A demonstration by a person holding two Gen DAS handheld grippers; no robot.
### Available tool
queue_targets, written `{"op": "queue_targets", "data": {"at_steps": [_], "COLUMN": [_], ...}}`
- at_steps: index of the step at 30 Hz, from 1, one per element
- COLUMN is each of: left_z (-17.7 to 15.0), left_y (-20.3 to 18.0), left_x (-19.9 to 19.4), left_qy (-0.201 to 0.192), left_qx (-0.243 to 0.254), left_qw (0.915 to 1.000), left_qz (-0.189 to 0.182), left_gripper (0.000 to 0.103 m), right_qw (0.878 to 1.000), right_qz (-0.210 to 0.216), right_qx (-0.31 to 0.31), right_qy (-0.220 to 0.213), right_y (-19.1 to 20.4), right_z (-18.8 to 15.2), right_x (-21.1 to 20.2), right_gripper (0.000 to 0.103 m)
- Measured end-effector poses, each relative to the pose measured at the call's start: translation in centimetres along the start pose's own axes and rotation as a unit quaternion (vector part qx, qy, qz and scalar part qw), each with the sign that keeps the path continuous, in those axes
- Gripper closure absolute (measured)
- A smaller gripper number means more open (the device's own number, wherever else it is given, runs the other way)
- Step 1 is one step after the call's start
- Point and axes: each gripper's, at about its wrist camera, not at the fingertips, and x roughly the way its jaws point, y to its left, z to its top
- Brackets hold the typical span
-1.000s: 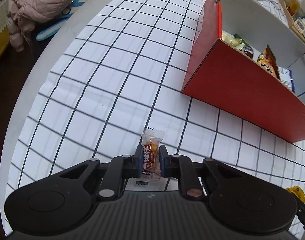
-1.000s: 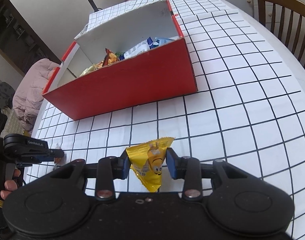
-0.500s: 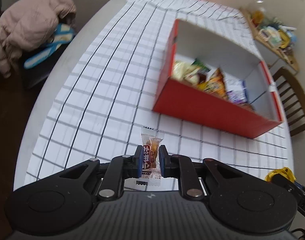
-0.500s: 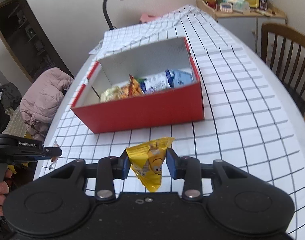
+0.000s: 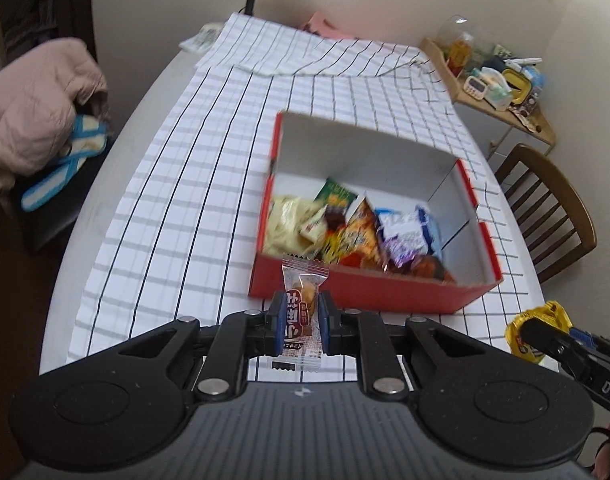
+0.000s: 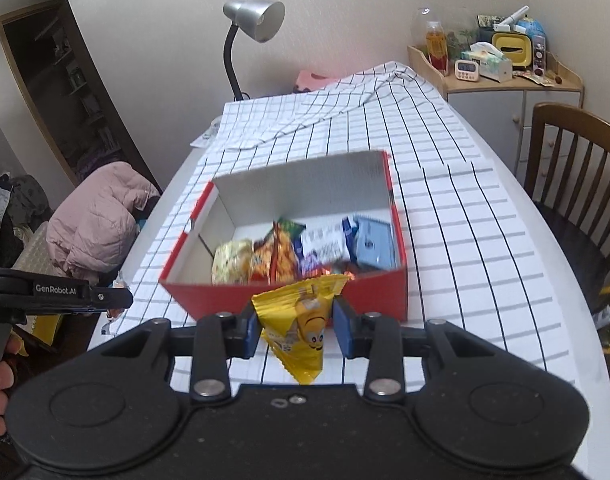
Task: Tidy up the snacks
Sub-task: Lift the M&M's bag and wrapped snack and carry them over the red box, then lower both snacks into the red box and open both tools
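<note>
My left gripper point(image 5: 301, 320) is shut on a small clear-wrapped candy point(image 5: 301, 304) with red print, held high above the table in front of the red box point(image 5: 357, 292). My right gripper point(image 6: 297, 328) is shut on a yellow snack packet point(image 6: 305, 320), also held above the table just short of the red box point(image 6: 289, 300). The box is open, white inside, with several snack packets point(image 6: 301, 252) lying in its near half. The right gripper and its yellow packet point(image 5: 533, 332) show at the right edge of the left wrist view.
The table wears a white grid cloth point(image 5: 193, 184), bunched at the far end. A desk lamp point(image 6: 257, 24) stands at the far edge. A wooden chair point(image 6: 577, 184) is on the right, a pink jacket point(image 6: 97, 220) on the left, a cluttered cabinet point(image 6: 501, 76) beyond.
Both grippers have risen and tilted, each still holding its snack. The box now shows from above with its contents in view, and more of the room appears.
</note>
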Motion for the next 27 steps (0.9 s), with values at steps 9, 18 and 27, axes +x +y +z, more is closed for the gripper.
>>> {"op": "queue_targets", "data": {"at_steps": [9,18,27], "left_z": [3.9,7.3,8.9], "left_y": [-2.6,-3.9,-4.1], "left_x": [1.8,6.9,12.3], "left_qy": [-0.012,0.012,0.050], "left_qx": [0.042,0.053,0.057], "left_qw": [0.9990,0.9983,0.9966], "left_qz": [0.008,0.022,0.033], "left_gripper": [0.087,0.087,0.087], "right_qw": [1.000,0.998,0.997], "right_qz": [-0.014,-0.021,-0.023], "right_qx": [-0.017,-0.053,-0.048], "right_qy": [0.000,0.012,0.056], "right_y": [-0.7,-0.4,-1.2], "right_z": [4.2,7.8,8.4], "right_x": [3.6,9.2,14.9], "right_gripper": [0.067,0.068,0.068]}}
